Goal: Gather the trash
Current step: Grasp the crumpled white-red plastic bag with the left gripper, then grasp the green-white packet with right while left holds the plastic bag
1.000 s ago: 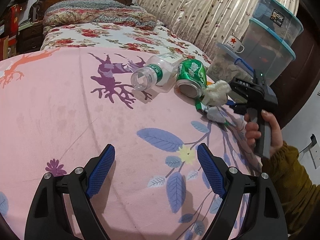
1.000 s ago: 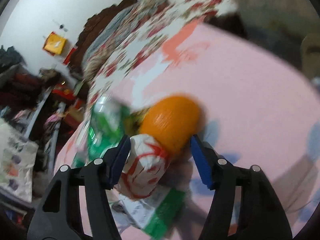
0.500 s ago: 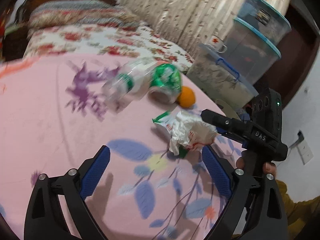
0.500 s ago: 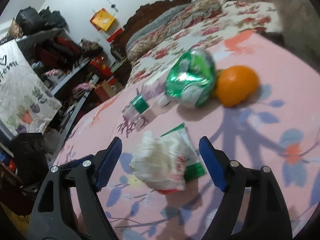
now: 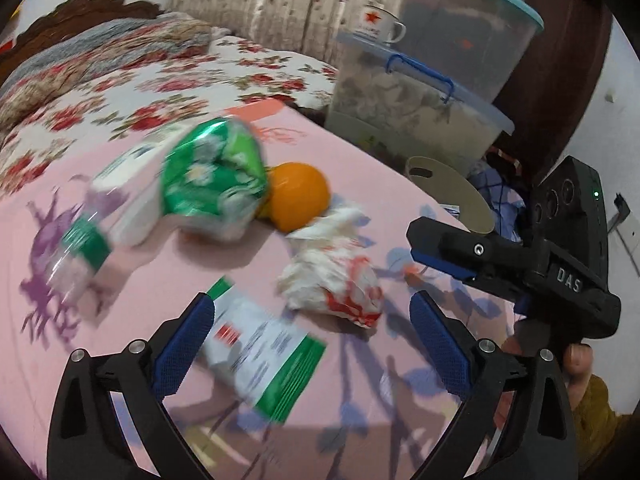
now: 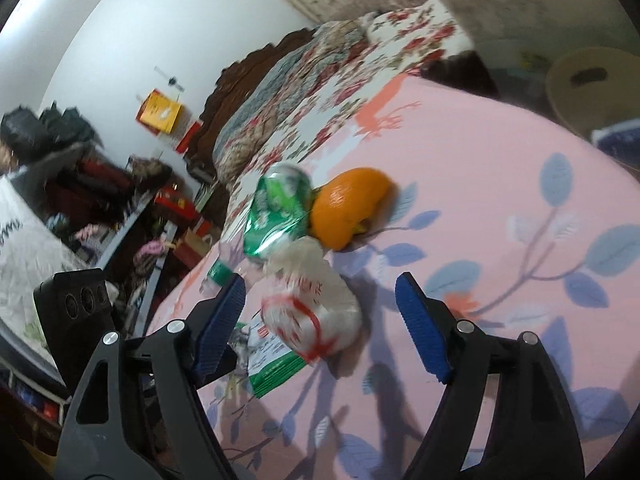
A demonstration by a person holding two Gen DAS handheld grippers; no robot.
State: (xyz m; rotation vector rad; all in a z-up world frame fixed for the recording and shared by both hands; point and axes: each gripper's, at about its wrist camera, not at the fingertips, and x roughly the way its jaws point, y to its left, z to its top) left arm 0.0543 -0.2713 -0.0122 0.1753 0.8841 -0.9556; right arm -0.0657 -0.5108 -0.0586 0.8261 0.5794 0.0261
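trash is bunched on the pink sheet (image 5: pixel 100 360) — crumpled bag (image 5: pixel 334 284) framed by the spread right gripper (image 6: pixel 320 318), flat wrapper (image 5: pixel 260 354) by the left gripper (image 5: pixel 312 344), whose jaws have just been widened — nothing pinched, seemingly lined up for separate grabs.

Home bedroom: bed (image 5: pixel 120 80), carved headboard (image 6: pixel 240 76), curtains (image 5: pixel 288 4).
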